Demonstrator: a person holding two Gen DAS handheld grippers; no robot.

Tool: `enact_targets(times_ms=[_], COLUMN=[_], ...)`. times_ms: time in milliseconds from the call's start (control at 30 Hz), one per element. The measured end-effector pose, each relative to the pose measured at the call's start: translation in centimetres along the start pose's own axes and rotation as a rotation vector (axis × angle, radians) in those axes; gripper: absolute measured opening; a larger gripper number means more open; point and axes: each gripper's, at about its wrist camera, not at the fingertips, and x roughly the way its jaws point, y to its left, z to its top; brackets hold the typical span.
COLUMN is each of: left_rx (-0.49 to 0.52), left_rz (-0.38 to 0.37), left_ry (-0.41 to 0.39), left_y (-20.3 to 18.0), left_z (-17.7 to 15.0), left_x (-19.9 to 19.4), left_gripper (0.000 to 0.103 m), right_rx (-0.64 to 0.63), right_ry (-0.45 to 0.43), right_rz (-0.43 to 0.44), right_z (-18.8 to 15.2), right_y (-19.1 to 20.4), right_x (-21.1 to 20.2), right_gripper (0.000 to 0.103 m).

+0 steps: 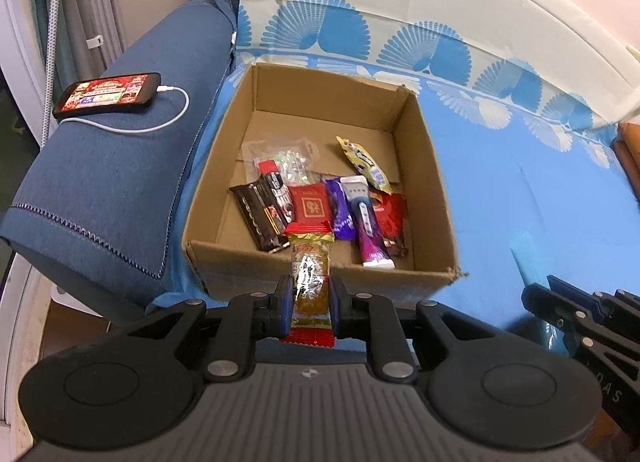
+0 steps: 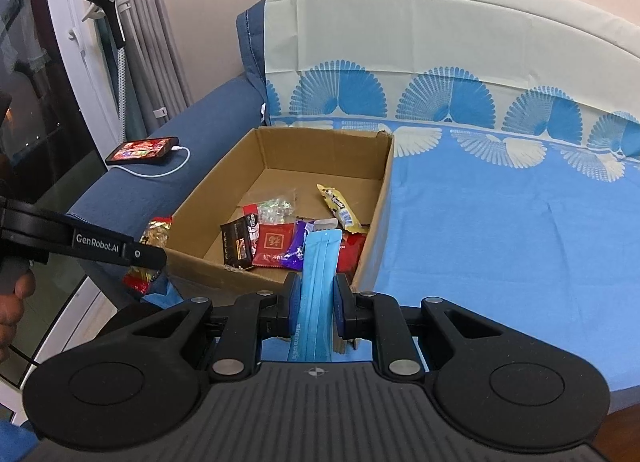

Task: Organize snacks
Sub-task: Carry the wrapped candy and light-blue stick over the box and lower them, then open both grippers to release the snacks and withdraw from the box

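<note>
Left wrist view: we see the left gripper (image 1: 309,304) pinching a gold snack (image 1: 311,282) with red crimped ends, pads pressed on both sides of it, wrapper upright between the fingers. It sits just short of the near wall of the box (image 1: 320,278), which rests on the blue sheet (image 1: 520,190) against the sofa arm (image 1: 104,182). Inside the box, toward the near half, lie a brown bar (image 1: 256,218), a red square pack (image 1: 310,204), a purple pack (image 1: 340,210), a purple-white stick (image 1: 368,222), a red pack (image 1: 392,214), a yellow pack (image 1: 362,160) and a clear bag (image 1: 286,160). A phone (image 1: 108,94) on a white cable (image 1: 160,122) lies on the sofa arm. The right gripper (image 1: 568,306) shows at the right edge, just above the sheet; we can't tell its jaws from here. Right wrist view: the right gripper (image 2: 316,302) is clamped tight on a blue sleeve pack (image 2: 318,282), which stands upright between the pads, its top overlapping the box's (image 2: 224,266) near wall. The left gripper (image 2: 150,256) comes in from the left with the gold snack (image 2: 154,240) in it, just outside the box's near left corner. A hand (image 2: 14,302) holds that gripper at the left edge. Same snacks in the box; the phone (image 2: 142,150) is on the sofa arm (image 2: 168,190).
</note>
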Motion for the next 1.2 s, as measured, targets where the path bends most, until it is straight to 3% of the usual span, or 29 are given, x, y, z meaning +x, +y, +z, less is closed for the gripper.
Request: enact_targets(times_ms=[667, 1200], left_rx=[-0.003, 0.058], left_rz=[0.028, 0.093], left_ry=[0.047, 0.079], left_y=[0.8, 0.7], left_z=[8.1, 12.0], left_x=[8.6, 16.8], left_gripper=[0.02, 0.021], right_rx=[0.033, 0.058], right_ry=[0.035, 0.077], right_rz=[0.041, 0.041], right_z=[6.2, 8.4], right_y=[-0.2, -1.5], right_x=[10.5, 19.4], right_gripper=[0.019, 0.02])
